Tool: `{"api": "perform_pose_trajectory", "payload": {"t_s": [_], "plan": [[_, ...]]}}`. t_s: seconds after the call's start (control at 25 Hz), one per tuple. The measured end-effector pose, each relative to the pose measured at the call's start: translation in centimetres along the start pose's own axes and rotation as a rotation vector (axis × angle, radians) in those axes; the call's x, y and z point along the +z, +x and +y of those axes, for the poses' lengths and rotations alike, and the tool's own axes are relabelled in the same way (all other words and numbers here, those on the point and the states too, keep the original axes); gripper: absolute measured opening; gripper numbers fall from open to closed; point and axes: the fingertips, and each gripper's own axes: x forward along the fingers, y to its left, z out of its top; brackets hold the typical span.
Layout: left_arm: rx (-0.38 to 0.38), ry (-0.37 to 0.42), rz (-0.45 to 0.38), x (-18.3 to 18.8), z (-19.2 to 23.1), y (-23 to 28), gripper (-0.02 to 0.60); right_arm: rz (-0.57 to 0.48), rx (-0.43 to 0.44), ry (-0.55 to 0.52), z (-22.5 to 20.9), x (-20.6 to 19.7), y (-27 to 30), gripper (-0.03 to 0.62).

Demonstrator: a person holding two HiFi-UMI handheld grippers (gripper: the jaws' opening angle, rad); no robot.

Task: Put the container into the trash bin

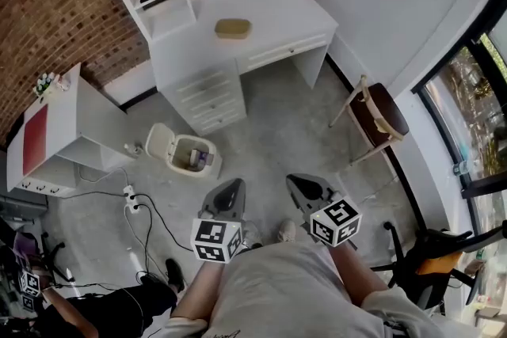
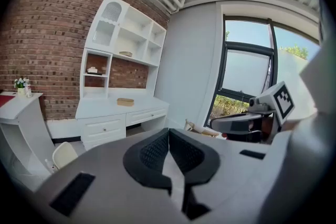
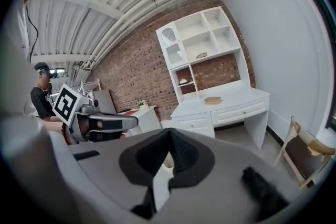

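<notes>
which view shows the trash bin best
Head view: the bin shows whole from above, lid open, beside the desk. Left gripper view catches only its lid past the left gripper; right gripper view does not show it clearly.

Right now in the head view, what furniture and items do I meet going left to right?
side cabinet → trash bin → tan container → wooden chair

Contents of trash bin (image 1: 207, 146) indistinct
</notes>
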Motion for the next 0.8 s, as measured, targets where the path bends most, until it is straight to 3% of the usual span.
{"api": "perform_pose_trajectory", "payload": {"t_s": [0.4,0.8], "plan": [[-0.023,-0.007,-0.006,0.3,2.2,-0.8,0.015,-0.032,-0.016,0.081,1.2,0.2,1.4,0.026],[-0.034,0.006,0.003,0.5,7.1,-2.0,0.015,-0.043,-0.068,0.065,1.4,1.5,4.9,0.026]]}}
